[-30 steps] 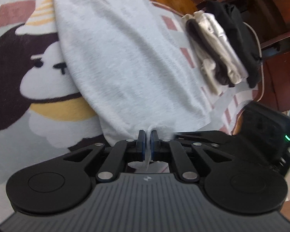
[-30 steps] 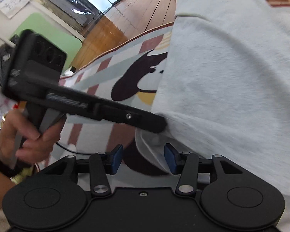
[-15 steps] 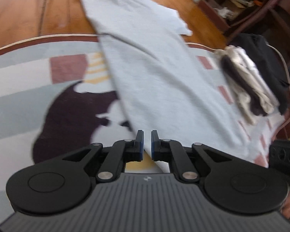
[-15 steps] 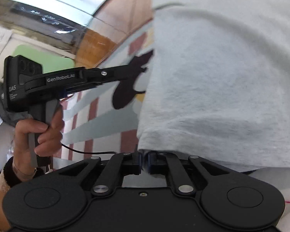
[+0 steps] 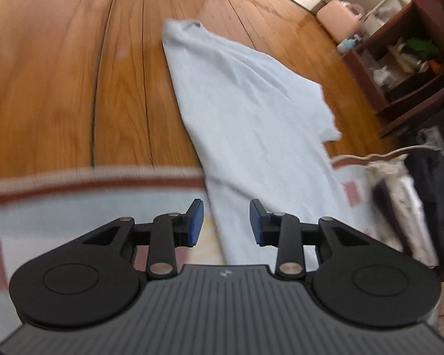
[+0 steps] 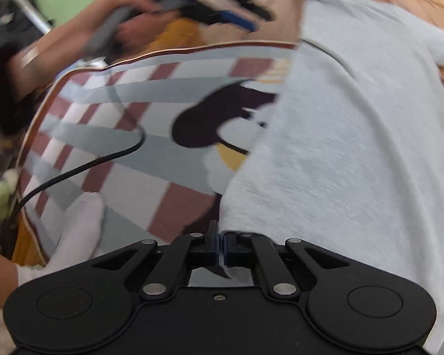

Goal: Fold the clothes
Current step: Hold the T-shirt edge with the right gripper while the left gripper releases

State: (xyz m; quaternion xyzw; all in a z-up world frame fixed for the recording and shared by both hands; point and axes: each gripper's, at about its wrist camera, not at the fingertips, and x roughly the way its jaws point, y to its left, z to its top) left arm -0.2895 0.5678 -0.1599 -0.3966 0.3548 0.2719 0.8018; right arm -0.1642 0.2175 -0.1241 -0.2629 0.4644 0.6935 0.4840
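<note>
Left gripper (image 5: 226,222) jaws newly parted, shirt (image 5: 251,112) blurred.

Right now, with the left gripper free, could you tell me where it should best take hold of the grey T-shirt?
Probably the long side edge of the grey T-shirt, just ahead of the open left gripper, approached from the rug side: that edge lies flat and exposed there.
</note>
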